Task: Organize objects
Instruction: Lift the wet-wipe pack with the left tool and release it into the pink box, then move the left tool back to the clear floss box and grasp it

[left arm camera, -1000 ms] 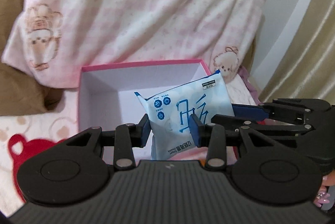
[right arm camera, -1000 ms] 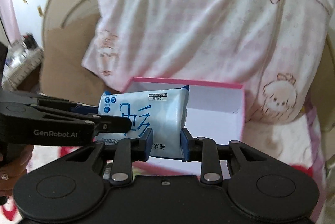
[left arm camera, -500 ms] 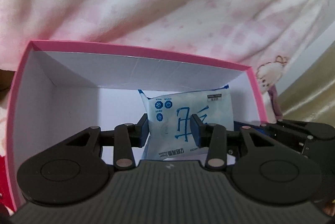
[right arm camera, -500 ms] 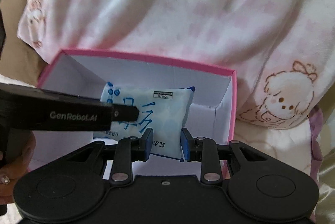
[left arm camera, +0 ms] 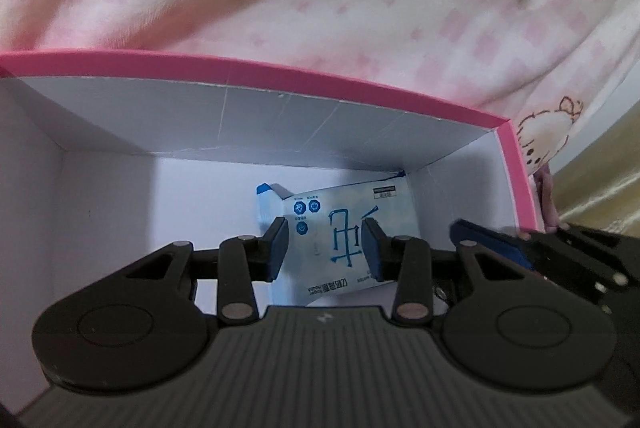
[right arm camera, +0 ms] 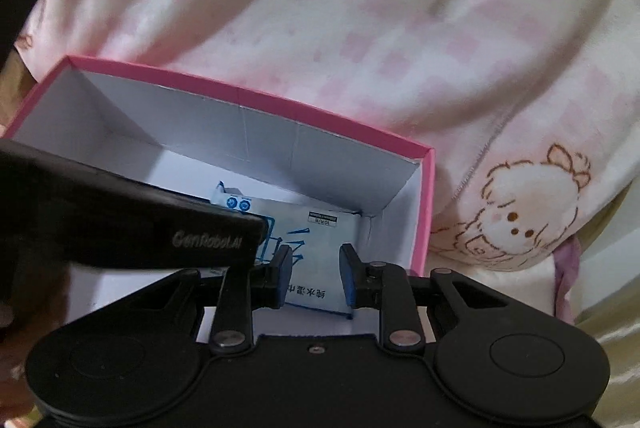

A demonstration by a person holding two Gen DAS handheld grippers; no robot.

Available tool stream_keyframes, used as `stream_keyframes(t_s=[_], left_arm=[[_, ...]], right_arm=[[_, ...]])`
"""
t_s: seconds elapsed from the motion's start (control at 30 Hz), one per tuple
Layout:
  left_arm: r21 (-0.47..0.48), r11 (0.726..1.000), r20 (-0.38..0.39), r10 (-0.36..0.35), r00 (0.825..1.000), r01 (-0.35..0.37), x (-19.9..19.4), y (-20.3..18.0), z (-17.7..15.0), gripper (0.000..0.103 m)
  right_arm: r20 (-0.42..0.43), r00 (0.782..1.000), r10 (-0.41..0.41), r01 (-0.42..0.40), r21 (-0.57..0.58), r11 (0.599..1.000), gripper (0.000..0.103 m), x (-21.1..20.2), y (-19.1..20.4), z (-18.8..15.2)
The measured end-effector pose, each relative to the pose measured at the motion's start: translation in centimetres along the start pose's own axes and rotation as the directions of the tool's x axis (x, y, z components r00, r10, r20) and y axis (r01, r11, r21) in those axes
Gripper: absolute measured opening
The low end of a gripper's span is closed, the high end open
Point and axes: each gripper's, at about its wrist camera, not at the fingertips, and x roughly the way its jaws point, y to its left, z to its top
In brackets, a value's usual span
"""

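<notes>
Both your grippers hold the wipes packet (left arm camera: pixel 344 228) down inside the pink box (left arm camera: pixel 280 68), at its right rear corner. In the left wrist view the packet runs from 6 o'clock toward 12, its long axis pointing away from you to the back wall, its far corner at about 1 o'clock against the right wall. Your left gripper (left arm camera: pixel 326 248) is clamped across the packet's near half, its jaws having just closed a little. Your right gripper (right arm camera: pixel 314 276) pinches the packet's near right end, jaws drawn in on it. Both tilt steeply down into the box, the right one coming in from 3 o'clock. The packet seems low enough to let go, though its contact with the floor is hidden.
</notes>
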Motion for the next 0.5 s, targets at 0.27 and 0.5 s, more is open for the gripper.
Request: stream_keyframes(t_s=[0.27, 0.5], left_arm=[[0.185, 0.982, -0.001, 0.048, 0.999, -0.047, -4.8, -1.3, -2.2, 0.044], [0.221, 0.975, -0.003, 0.029, 1.0, -0.027, -12.0, -1.6, -4.2, 0.051]], right_arm=[[0.096, 0.975, 0.199, -0.205, 0.065, 0.977, 0.039, -6.0, -3.4, -2.6], [0.147, 0.948, 0.281, -0.298, 0.116, 0.947, 0.046, -11.2, -3.2, -3.7]])
